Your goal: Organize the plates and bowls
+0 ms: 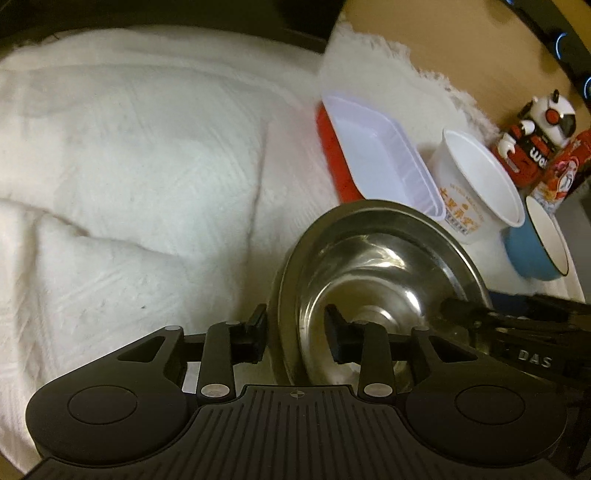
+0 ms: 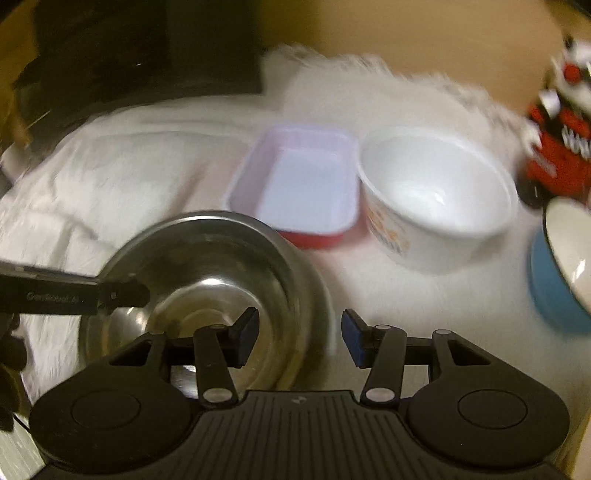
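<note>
A steel bowl sits on the white cloth. My left gripper is open with the bowl's near-left rim between its fingers. My right gripper is open and straddles the steel bowl's right rim, one finger inside, one outside. The left gripper also shows in the right wrist view at the bowl's left rim. Behind stand a white tray with a red base, a white paper bowl and a blue bowl.
A red, white and black robot toy and a red printed box stand at the far right. A tan wall lies behind the cloth. A dark object sits at the back left.
</note>
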Tool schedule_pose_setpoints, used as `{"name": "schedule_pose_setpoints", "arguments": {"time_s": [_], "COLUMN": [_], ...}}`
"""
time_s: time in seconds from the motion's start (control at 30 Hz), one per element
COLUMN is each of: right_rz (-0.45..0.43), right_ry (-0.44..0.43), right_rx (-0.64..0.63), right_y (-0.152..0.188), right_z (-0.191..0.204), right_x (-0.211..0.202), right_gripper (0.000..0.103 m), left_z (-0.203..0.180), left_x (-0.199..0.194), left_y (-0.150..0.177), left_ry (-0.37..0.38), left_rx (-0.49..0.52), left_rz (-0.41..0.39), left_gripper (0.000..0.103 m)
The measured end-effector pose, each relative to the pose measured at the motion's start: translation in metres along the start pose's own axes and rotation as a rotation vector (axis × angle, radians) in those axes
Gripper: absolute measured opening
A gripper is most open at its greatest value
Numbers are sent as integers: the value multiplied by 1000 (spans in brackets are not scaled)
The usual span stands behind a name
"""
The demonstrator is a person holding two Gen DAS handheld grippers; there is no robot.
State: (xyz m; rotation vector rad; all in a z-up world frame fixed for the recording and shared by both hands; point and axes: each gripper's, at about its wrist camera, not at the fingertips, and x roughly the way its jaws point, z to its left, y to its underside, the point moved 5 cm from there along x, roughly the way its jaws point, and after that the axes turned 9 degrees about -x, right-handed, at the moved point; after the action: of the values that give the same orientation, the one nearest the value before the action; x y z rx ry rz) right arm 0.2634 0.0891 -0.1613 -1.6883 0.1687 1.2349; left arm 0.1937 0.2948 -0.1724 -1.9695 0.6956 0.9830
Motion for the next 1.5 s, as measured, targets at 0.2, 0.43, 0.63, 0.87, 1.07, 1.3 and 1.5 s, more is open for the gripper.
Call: {"name": "schedule_pose_setpoints", "arguments": {"time_s": [0.2,0.43,0.63,0.87,1.07,1.3,1.5], "right_rz": [100,140,130,152,137,14,-122], "right_ry": [-161,-147,-90,-91,-106,-53,100], "right_rx": [208,216,233,246,206,123,9], "right_y": [13,15,19,34,29,25,26], "right_z": [-13,-22,-43,-55,-56,-79,-118], "right_x": [27,17,5,8,3,-46,-102], "right_gripper": [52,52,52,53,53,53,53], "left_z": [-4,-24,-49,-62,-56,-70,-131], "left_x": [8,13,22,26,6,-35,-53], "left_y": [-5,3,8,8,4,-6,-3], "left_ry": [-17,3,31,27,34,-3,125], "left_rx": [2,7,18,8,-49,-99,-33], "left_rz": [45,84,94,66,-5,-180,-250], "left_gripper": [37,43,43,44,40,40,40]}}
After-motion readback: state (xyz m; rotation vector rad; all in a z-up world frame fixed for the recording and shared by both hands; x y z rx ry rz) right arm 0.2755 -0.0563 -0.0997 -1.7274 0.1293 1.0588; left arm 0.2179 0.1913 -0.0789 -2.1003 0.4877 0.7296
